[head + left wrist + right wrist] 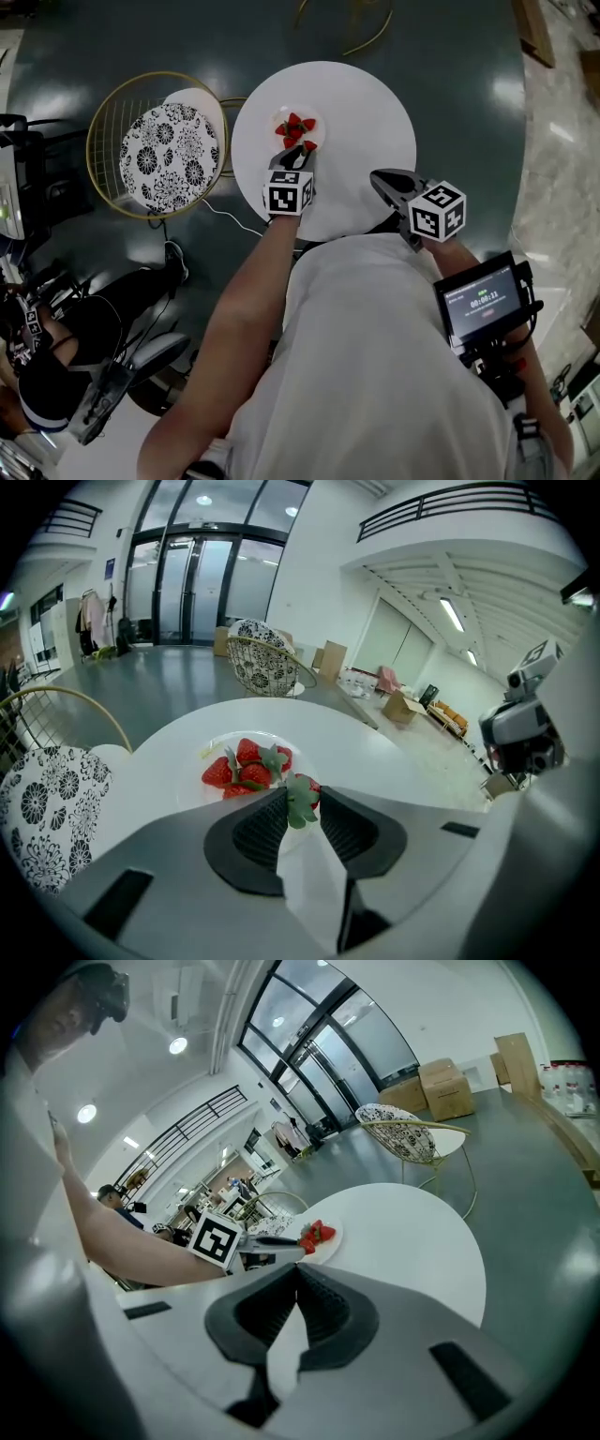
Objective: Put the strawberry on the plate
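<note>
The left gripper (302, 808) is clamped on a red strawberry with green leaves (302, 792) at the near rim of the small white plate (190, 785). Whether the fruit touches the plate cannot be told. More red strawberries (239, 766) lie heaped on the plate, which sits on the round white table (366, 122). The table's right half is bare. A gold wire chair with a black-and-white floral cushion (169, 155) crowds its left edge. The right gripper (380, 178) hovers over the near edge. Only its own view shows its jaws pressed together on nothing.
</note>
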